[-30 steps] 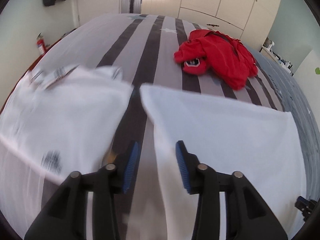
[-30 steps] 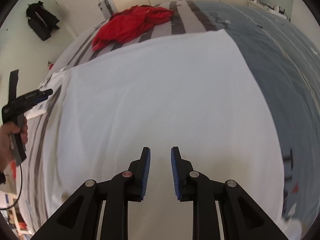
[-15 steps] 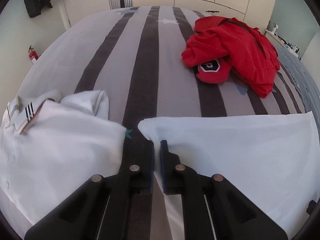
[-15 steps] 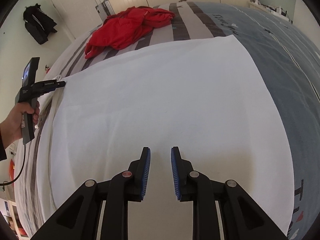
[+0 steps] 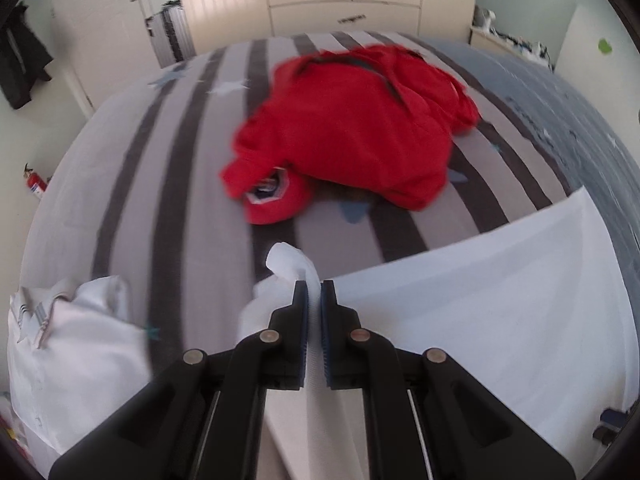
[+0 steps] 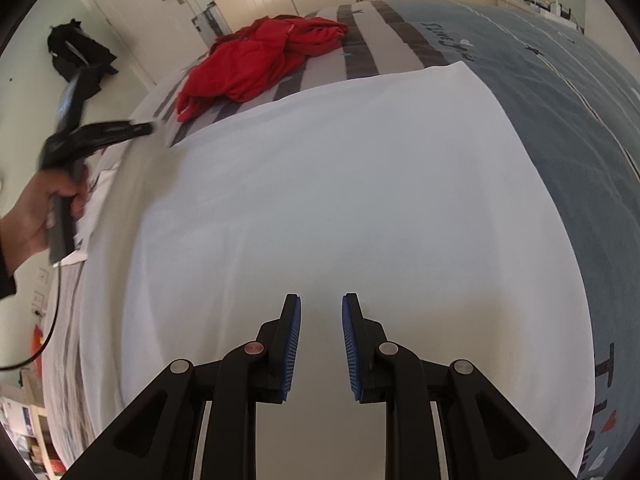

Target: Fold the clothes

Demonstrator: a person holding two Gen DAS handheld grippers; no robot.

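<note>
A large white cloth (image 6: pixel 340 180) lies spread flat on the bed. My left gripper (image 5: pixel 314 286) is shut on its far left corner (image 5: pixel 292 264), which curls up above the pads, lifted off the striped cover. From the right wrist view the same left gripper (image 6: pixel 148 129) shows blurred at that corner, held by a hand (image 6: pixel 36 208). My right gripper (image 6: pixel 321 300) hovers over the near middle of the cloth, jaws a little apart with nothing pinched between the blue pads. A crumpled red garment (image 5: pixel 352 132) lies beyond the cloth.
A white shirt with a striped collar (image 5: pixel 72 340) is piled at the bed's left edge. The bed cover (image 5: pixel 180 160) is grey-striped, blue toward the right (image 6: pixel 560 100). A door, wardrobes, a black jacket (image 6: pixel 76 52) and a fire extinguisher (image 5: pixel 34 182) line the walls.
The left gripper went from open to shut on the white cloth's corner, then carried that corner up and across toward the red garment. The right gripper kept still.
</note>
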